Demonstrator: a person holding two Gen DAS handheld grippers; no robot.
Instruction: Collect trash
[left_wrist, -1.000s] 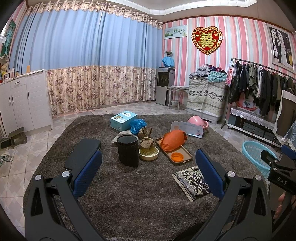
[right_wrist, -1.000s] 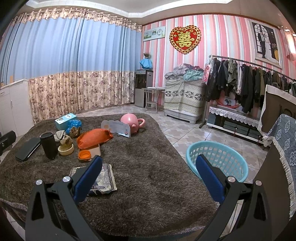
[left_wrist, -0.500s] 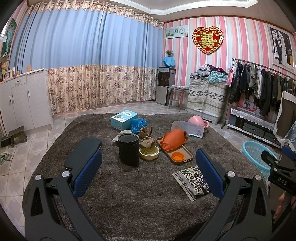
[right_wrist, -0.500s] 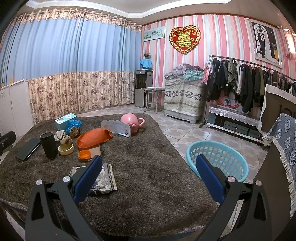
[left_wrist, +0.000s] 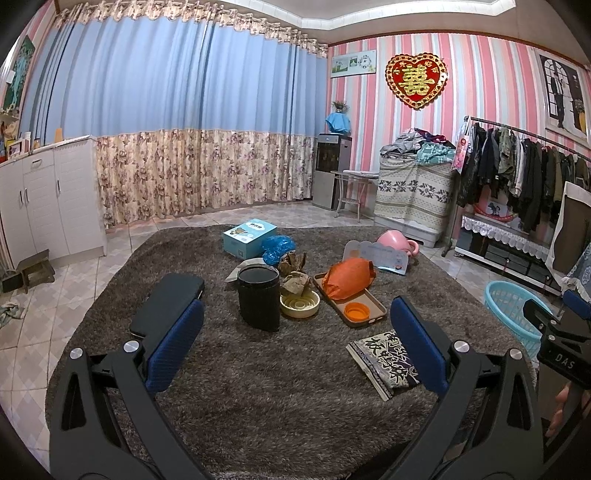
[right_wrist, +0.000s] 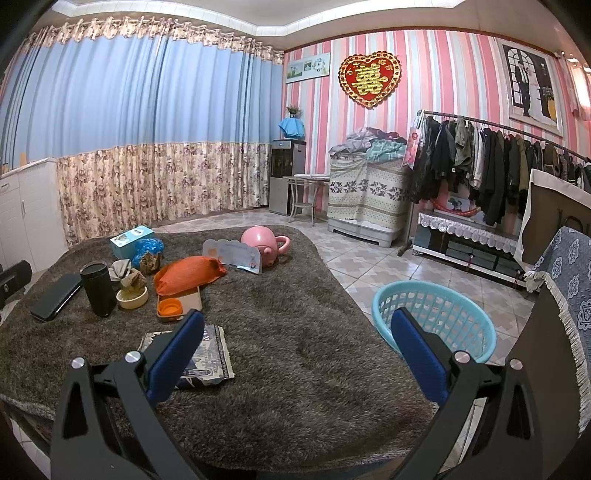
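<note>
Hovering above the brown shag-covered surface (left_wrist: 258, 387), the left hand-held gripper (left_wrist: 295, 347) and the right hand-held gripper (right_wrist: 297, 349) both have jaws spread wide, holding nothing. Crumpled brown paper trash (left_wrist: 295, 282) lies in a cream bowl (left_wrist: 300, 304) beside a black cylinder (left_wrist: 258, 297). A blue basket (right_wrist: 432, 321) stands on the floor, right of the surface.
</note>
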